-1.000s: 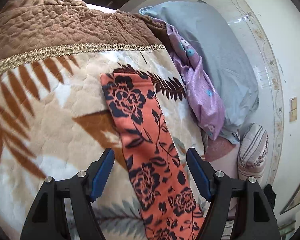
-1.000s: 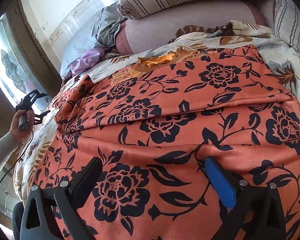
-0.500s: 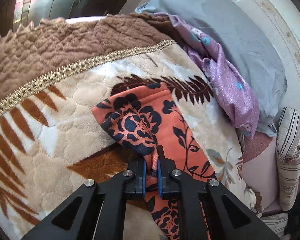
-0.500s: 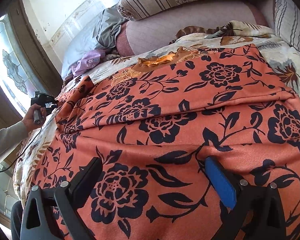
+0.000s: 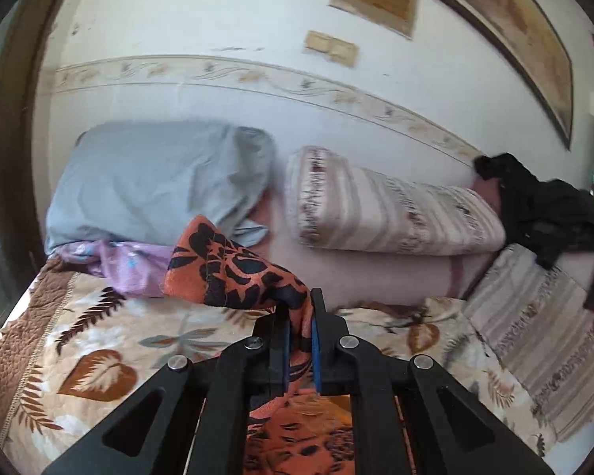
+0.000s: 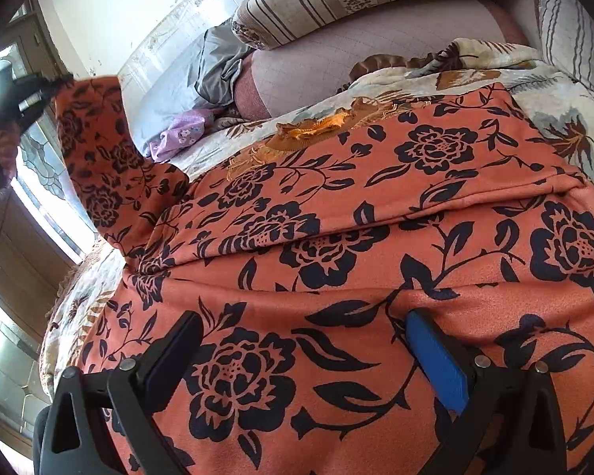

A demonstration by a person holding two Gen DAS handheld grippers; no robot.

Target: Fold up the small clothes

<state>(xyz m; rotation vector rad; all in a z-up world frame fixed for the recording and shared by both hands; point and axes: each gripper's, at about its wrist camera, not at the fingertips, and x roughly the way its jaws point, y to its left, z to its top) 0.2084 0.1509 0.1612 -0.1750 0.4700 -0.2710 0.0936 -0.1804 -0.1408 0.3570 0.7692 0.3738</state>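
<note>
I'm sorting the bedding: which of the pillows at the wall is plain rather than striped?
The grey-blue pillow, left of the striped bolster in the left wrist view; it has no pattern.

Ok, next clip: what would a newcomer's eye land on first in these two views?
The orange garment with black flowers fills the right wrist view, spread over the leaf-print blanket. Its sleeve is lifted off the bed at far left, pinched in the shut left gripper. The right gripper hovers open over the garment's near part.
</note>
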